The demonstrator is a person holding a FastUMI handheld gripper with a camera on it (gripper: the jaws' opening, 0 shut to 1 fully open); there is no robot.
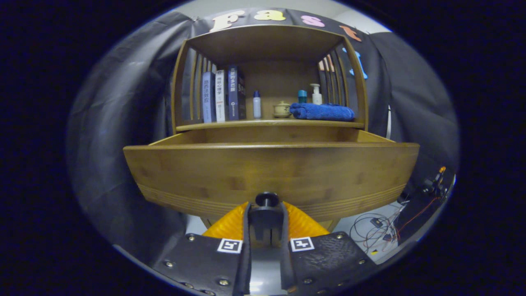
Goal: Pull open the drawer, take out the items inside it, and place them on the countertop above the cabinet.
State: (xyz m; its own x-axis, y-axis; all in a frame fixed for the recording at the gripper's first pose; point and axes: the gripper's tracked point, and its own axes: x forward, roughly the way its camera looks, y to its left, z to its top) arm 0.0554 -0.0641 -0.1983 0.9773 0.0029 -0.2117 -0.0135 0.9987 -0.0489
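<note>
A wooden cabinet's drawer (271,172) stands pulled out toward me, and its wide front panel hides what lies inside. A dark round knob (267,199) sits low at the middle of that panel. My gripper (267,210) is shut on the knob, with one finger pressing on each side of its stem. Above the drawer runs the wooden countertop (185,125), under an open shelf frame.
On the countertop stand three books (224,96), a small white bottle (257,105), a ceramic cup (282,109), a folded blue towel (322,112), a teal jar (302,96) and a pump bottle (316,94). Loose cables (376,226) lie on the floor, lower right.
</note>
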